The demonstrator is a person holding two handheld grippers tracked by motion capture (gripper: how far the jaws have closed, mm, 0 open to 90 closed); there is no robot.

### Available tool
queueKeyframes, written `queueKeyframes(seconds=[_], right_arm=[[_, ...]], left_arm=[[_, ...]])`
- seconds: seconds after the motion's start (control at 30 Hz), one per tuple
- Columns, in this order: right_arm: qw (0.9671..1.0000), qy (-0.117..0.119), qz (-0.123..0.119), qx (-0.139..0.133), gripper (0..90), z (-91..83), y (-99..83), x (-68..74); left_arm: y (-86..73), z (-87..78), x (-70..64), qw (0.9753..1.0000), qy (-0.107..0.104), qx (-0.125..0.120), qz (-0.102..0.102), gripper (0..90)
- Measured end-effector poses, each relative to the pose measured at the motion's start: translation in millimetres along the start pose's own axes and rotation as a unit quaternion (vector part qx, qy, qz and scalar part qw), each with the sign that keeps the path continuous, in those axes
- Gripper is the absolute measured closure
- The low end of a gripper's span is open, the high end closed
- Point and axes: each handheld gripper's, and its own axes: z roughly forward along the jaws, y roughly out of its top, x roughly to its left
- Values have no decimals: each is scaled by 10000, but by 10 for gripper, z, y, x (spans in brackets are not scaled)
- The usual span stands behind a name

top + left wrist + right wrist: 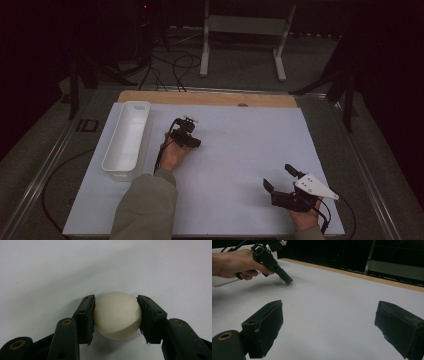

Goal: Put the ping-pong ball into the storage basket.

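A white ball (117,316) sits between the jaws of my left gripper (116,299), which is shut on it, both pads pressing its sides. It is at or just above the white table surface. In the high view the left gripper (192,142) is left of the table's centre, held by a hand with its jaws tipped down at the table. In the right gripper view the left gripper (284,277) points down at the table, a sliver of the ball (282,282) at its tip. My right gripper (279,177) rests near the front right edge, open and empty (330,307).
A long white tray (111,161) lies along the table's left side, just left of the left hand. The white table surface (240,145) has a wooden strip (210,98) along its far edge. A metal stand (242,30) and cables are on the floor behind.
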Motion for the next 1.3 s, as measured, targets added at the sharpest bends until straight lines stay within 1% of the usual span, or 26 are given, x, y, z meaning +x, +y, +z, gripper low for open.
queueKeyframes(seconds=[0.13, 0.2, 0.33, 0.43, 0.5, 0.77, 0.97, 1.1, 1.3], right_arm=[[10000, 17, -9, 23, 79, 11, -3, -1], [10000, 19, -14, 26, 79, 15, -4, -1], [10000, 16, -14, 24, 79, 22, -4, -5], [10000, 17, -23, 7, 79, 32, -1, -5], [10000, 26, -41, 11, 79, 43, -2, -5], [10000, 28, -76, 8, 79, 64, 4, -1], [9999, 49, -93, 11, 79, 78, 8, -9], [9999, 56, -117, -4, 79, 94, 20, -18], [9999, 74, -131, -6, 79, 107, 19, -26]], left_arm=[[0, -9, 3, 10000, 32, 37, 24, 512], [0, -19, 4, 10000, 45, 20, 11, 512], [6, -47, 2, 10000, 41, 3, 52, 513], [10, -105, -3, 10000, 35, -65, 55, 512], [11, -141, -9, 9999, 21, -87, 113, 513], [26, -224, -40, 9997, -46, -117, 187, 513], [31, -273, -40, 9998, -69, -117, 161, 513], [34, -301, -43, 9997, -69, -118, 197, 513], [38, -350, -65, 9997, -70, -129, 194, 512]])
